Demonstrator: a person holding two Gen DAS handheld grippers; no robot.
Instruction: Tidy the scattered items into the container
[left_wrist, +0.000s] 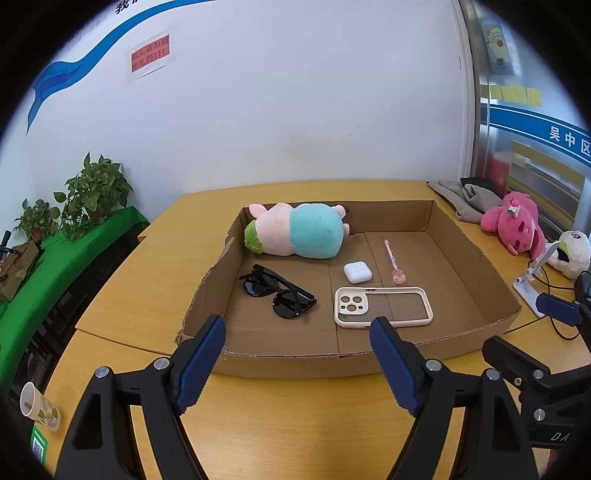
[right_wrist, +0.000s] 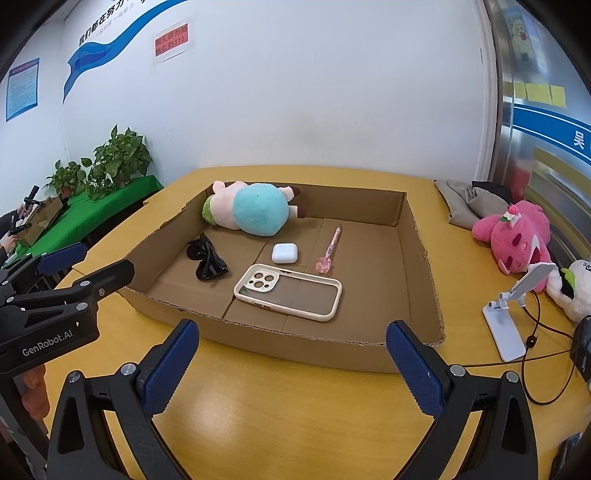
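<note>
A shallow cardboard tray (left_wrist: 295, 363) (right_wrist: 280, 343) lies on the yellow table. Inside it are a pink and teal plush toy (left_wrist: 299, 234) (right_wrist: 255, 212), black sunglasses (left_wrist: 277, 291) (right_wrist: 207, 260), a cream phone case (left_wrist: 382, 306) (right_wrist: 290, 291), a white earbud case (left_wrist: 357, 272) (right_wrist: 284, 253) and a pink pen (left_wrist: 392, 260) (right_wrist: 330, 248). My left gripper (left_wrist: 299, 339) is open and empty, just before the tray's near wall. My right gripper (right_wrist: 291, 343) is open and empty, also at the near wall.
A pink plush bear (left_wrist: 515, 225) (right_wrist: 515, 236), a white plush (left_wrist: 572, 251) (right_wrist: 570, 291), a white phone stand (right_wrist: 509, 314) with cable, and folded cloth (right_wrist: 469, 203) lie right of the tray. A paper cup (left_wrist: 38, 406) stands at the left. Plants (right_wrist: 118, 158) stand on a green bench.
</note>
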